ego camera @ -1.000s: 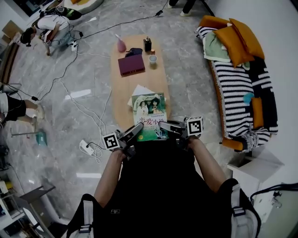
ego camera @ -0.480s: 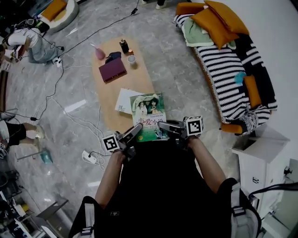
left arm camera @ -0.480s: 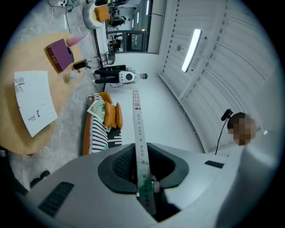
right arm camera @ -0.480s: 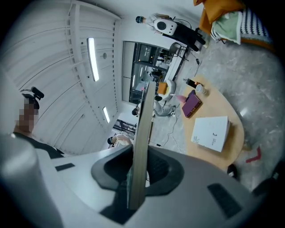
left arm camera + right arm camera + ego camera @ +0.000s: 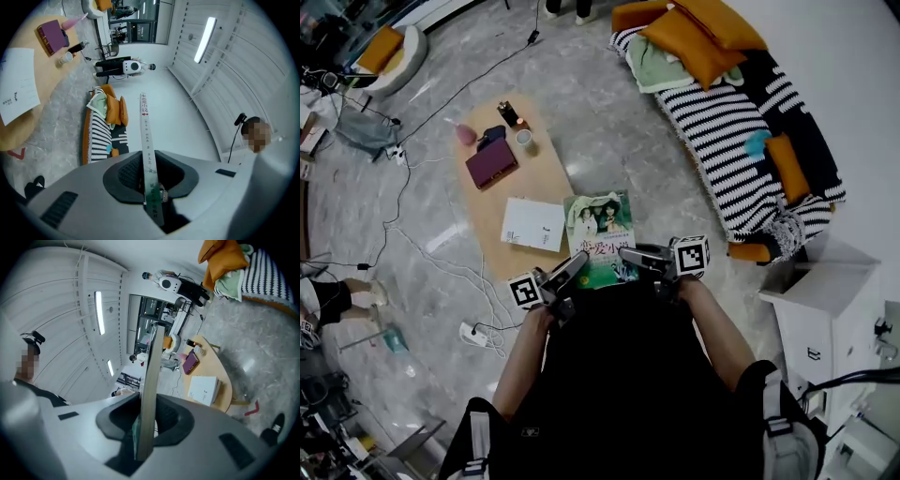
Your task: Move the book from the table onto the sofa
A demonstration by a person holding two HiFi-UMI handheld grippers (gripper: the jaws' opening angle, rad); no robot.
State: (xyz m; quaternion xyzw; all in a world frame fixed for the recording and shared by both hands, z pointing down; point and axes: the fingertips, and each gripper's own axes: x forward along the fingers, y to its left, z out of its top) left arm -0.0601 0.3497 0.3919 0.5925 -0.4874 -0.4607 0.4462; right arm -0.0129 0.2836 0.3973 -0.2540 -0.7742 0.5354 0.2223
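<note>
Both grippers clamp the book (image 5: 600, 234), left gripper (image 5: 570, 267) and right gripper (image 5: 633, 255) on its near edge, holding it aloft beside the table (image 5: 487, 202), apart from the sofa (image 5: 722, 141).

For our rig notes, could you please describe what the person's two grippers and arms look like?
Both the left gripper and the right gripper are pale grey, dark-lined at the jaws, and each carries a white cube printed with black square markers. No cables show on them. The person wears a black short-sleeved top, with pale straps over the shoulders.
</note>
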